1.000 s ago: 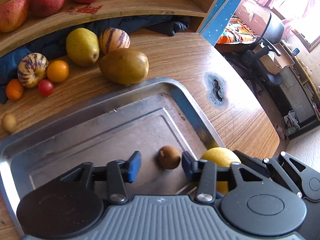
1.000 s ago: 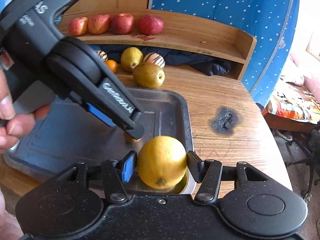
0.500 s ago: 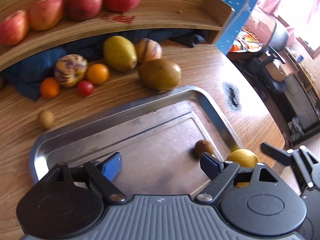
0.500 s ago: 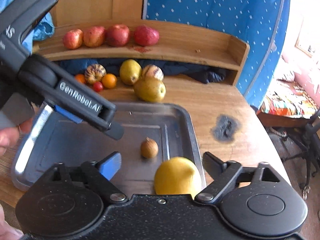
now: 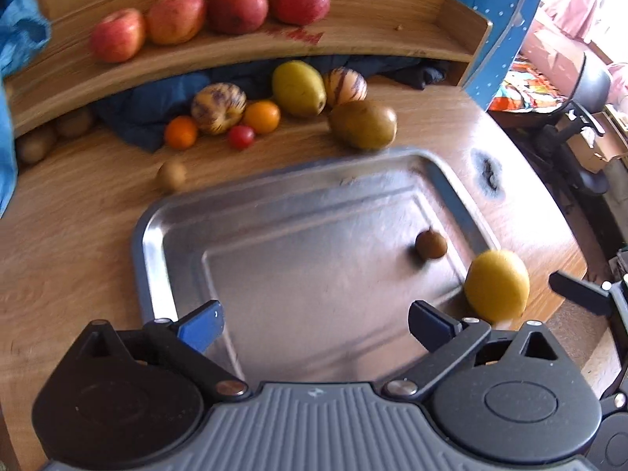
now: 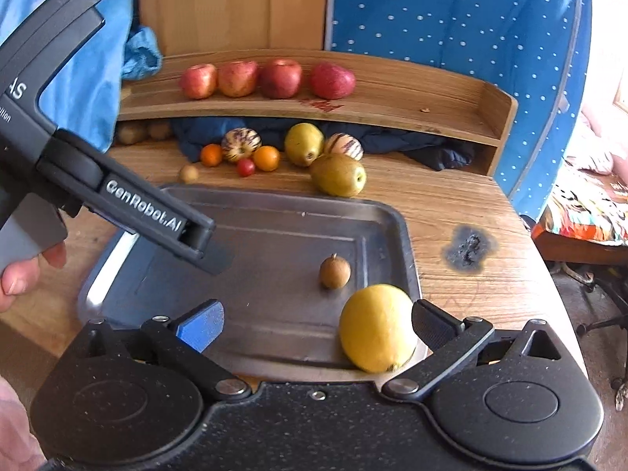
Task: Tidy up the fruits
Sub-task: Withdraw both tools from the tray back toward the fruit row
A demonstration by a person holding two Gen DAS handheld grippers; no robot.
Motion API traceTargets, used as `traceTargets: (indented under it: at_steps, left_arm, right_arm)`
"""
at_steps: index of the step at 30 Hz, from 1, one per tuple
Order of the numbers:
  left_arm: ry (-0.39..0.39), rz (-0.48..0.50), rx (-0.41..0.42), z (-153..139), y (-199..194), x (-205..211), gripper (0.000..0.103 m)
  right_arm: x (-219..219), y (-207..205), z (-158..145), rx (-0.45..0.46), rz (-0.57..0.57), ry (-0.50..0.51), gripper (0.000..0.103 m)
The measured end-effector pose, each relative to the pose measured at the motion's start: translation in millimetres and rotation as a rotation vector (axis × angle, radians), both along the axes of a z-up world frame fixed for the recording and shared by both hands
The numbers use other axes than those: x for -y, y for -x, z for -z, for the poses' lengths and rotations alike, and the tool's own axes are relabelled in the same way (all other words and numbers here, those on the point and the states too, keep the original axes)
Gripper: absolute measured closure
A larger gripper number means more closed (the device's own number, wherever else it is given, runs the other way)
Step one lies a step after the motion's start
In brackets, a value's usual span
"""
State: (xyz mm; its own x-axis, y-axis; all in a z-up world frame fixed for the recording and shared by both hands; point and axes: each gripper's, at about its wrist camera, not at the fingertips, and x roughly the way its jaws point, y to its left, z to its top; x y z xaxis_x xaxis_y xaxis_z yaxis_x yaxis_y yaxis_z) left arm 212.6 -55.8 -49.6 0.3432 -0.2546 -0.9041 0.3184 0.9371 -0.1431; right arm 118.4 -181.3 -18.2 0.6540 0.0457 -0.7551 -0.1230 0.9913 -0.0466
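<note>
Steel tray (image 6: 392, 212): on the wooden table (image 6: 451, 204), near its front edge.
Yellow fruit (image 6: 376, 327): on the tray's near right corner, resting against the rim; the right gripper's right finger pad sits just beside it, contact unclear.
Small brown fruit (image 6: 334, 271): on the tray floor, just behind the yellow fruit, apart from it (stem end up).
Right gripper (image 6: 318, 320): fingers spread wide, nothing clamped between them.
Left gripper (image 5: 316, 320): fingers spread wide and empty, held above the tray's near edge; seen from the right wrist view as a black tool reaching in over the tray's left side.
Hand (image 6: 23, 271): at the left edge, holding the left gripper's grey handle.
Loose fruit on table: brownish-green pear (image 6: 338, 174) just behind the tray; yellow-green pear (image 6: 304, 144); two striped melons (image 6: 241, 144); two oranges (image 6: 266, 158); red tomato (image 6: 245, 167); small tan fruit (image 6: 188, 173).
Wooden shelf (image 6: 412, 98): four red apples (image 6: 279, 78) in a row.
Dark cloth (image 6: 412, 141): under the shelf.
</note>
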Motion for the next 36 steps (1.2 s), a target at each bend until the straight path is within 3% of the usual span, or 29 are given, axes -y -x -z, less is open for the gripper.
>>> traceTargets:
  at_steps: [11, 20, 28, 36]
  left_arm:
    - [-0.044, -0.122, -0.067, 3, 49, -23, 0.001]
    - [-0.111, -0.223, -0.101, 3, 68, -52, 0.001]
    - [-0.157, -0.280, -0.102, -1, 54, -75, 0.001]
    - [-0.148, -0.289, -0.073, -3, 17, -94, 0.001]
  right_arm:
    - [-7, 18, 5, -0.032, -0.102, -0.031, 0.001]
    - [-27, 20, 4, -0.034, -0.189, -0.082, 0.001]
    - [-45, 1, 3, -0.026, -0.230, -0.106, 0.001]
    - [-60, -39, -3, 0.003, -0.215, -0.089, 0.001]
